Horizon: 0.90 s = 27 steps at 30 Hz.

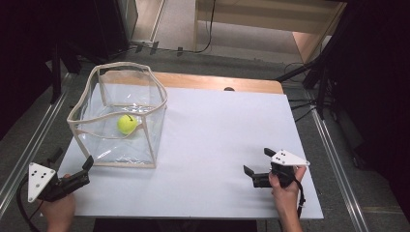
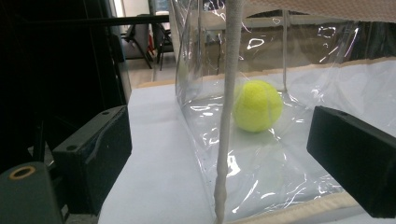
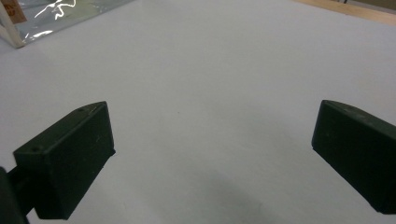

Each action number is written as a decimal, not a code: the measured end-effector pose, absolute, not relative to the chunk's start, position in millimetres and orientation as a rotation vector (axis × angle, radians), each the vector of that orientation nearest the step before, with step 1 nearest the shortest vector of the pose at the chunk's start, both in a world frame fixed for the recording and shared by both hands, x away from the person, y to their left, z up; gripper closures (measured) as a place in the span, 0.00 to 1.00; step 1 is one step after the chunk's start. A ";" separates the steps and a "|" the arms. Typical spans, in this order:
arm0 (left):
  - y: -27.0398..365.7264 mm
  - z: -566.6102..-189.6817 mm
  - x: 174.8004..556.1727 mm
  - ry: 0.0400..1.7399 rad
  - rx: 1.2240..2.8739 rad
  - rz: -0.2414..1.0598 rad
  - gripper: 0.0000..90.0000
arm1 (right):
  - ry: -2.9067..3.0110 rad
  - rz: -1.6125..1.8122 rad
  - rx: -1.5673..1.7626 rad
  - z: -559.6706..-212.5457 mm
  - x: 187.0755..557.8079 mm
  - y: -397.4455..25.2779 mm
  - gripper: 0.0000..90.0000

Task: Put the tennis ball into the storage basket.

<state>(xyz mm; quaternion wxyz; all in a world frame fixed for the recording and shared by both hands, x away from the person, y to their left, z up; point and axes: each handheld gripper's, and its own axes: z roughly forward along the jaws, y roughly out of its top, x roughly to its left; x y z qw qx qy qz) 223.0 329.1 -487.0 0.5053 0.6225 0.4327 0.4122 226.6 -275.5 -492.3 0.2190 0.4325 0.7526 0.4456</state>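
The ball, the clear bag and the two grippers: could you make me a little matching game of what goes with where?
Things:
1. ball
2. bag
3. left gripper
4. right gripper

Places or states:
A. open, over bare white table, near the right edge
B. yellow-green, lying inside the bag
C. clear with cream trim, standing open at the table's left
D. open, its jaws either side of the bag's near corner seam

Pairs: 1-B, 2-C, 3-D, 4-A
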 end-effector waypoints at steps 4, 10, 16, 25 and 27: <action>329.1 -487.1 222.8 1.044 1.503 0.994 0.08 | 2.056 1.238 1.208 -493.2 221.0 -284.6 0.00; 329.3 -487.1 222.7 1.045 1.500 0.994 0.08 | 2.033 1.236 1.222 -495.5 214.8 -295.5 0.00; 329.3 -487.1 222.5 1.044 1.502 0.995 0.08 | 1.996 1.239 1.248 -496.8 207.9 -311.4 0.00; 329.4 -487.1 222.5 1.045 1.499 0.993 0.08 | 1.942 1.249 1.281 -498.7 202.3 -330.2 0.00; 329.4 -487.1 222.5 1.044 1.499 0.993 0.08 | 1.930 1.259 1.297 -499.9 201.0 -334.4 0.00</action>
